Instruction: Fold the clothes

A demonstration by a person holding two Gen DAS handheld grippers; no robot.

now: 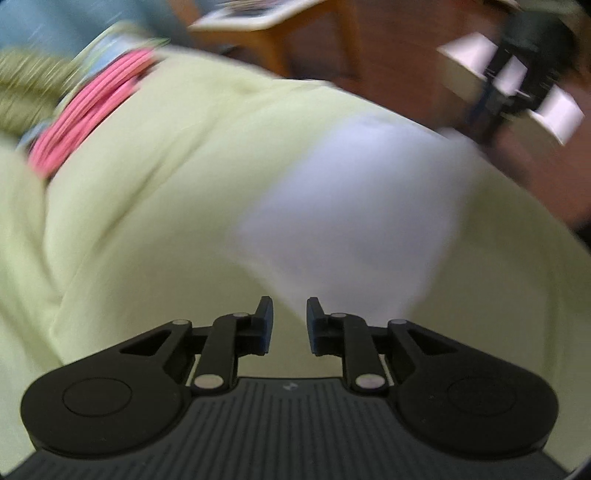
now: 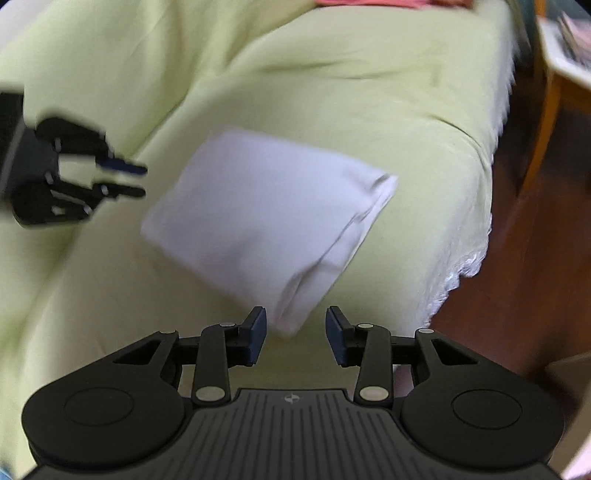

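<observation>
Nearest in the right wrist view, the right tongs [image 2: 295, 334] stand spread with nothing between their dark blue pads; the near corner of the folded white cloth garment [image 2: 269, 218] lies just beyond the gap, on the surface, not touched by either pad. In the left wrist view the left tongs [image 1: 290, 325] are parted by a narrower gap, also empty, with the same white garment [image 1: 351, 206] lying just past their tips and blurred by motion.

The garment rests as a flat folded rectangle on a pale yellow-green bedsheet [image 2: 332, 92] that covers the bed, its layered edges showing at the right-hand end in the right view. The sheet's white lace-trimmed edge [image 2: 469, 266] hangs over the side above a reddish-brown floor [image 2: 535, 240].

Farther off, a pink striped fabric item [image 1: 92, 110] lies at the sheet's far left. Beyond the bed stands a wooden-legged, white-topped piece of furniture [image 1: 273, 22].
</observation>
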